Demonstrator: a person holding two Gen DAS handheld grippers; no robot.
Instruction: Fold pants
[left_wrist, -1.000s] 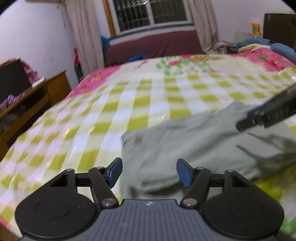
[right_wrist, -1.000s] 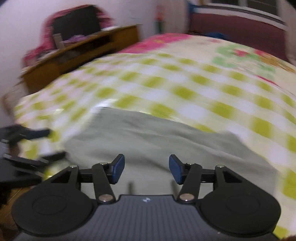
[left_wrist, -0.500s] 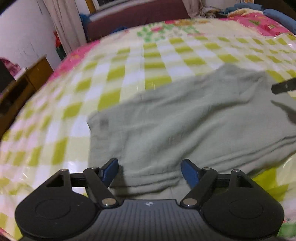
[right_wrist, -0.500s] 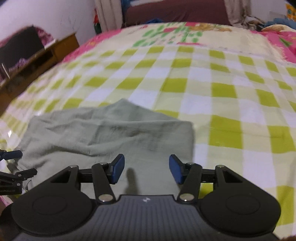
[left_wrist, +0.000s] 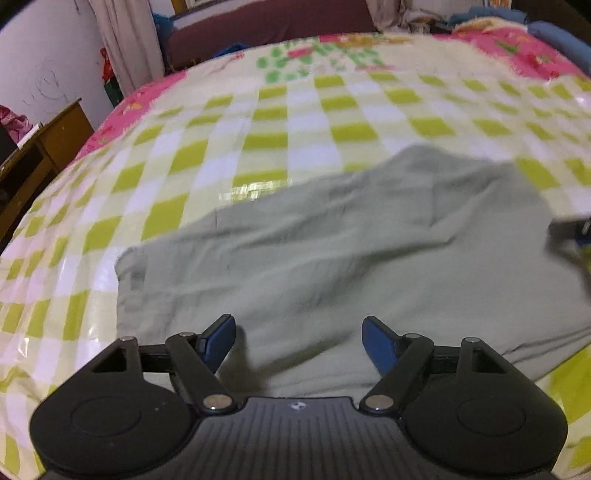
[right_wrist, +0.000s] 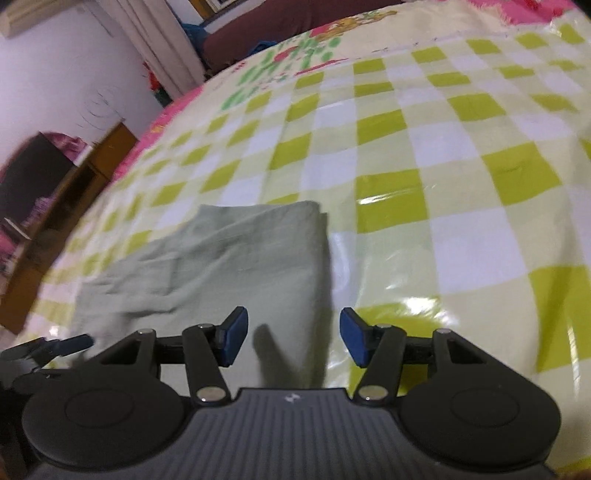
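Observation:
Pale green pants (left_wrist: 351, 251) lie folded in a wrinkled rectangle on the yellow-green checked bedspread (left_wrist: 266, 140). My left gripper (left_wrist: 299, 339) hangs open just above their near edge, nothing between its blue pads. At the right edge of that view a blurred piece of the right gripper (left_wrist: 576, 236) shows beside the cloth. In the right wrist view the pants (right_wrist: 229, 266) end in a folded corner. My right gripper (right_wrist: 293, 341) hovers over that end with its jaws opening. The cloth's side edge runs under the gap; the pads do not press it. The left gripper's fingertips (right_wrist: 55, 345) poke in at lower left.
A wooden desk (left_wrist: 48, 147) with dark and pink things on it stands left of the bed. Curtains (left_wrist: 125, 40) and a dark red bench (left_wrist: 266, 26) lie beyond the far end. Pink bedding (left_wrist: 517, 48) and blue cloth (left_wrist: 554, 33) sit at far right.
Both grippers came down closer to the pants. The left jaws stand wider than a second ago. The right view has rolled, and its jaws have widened slightly.

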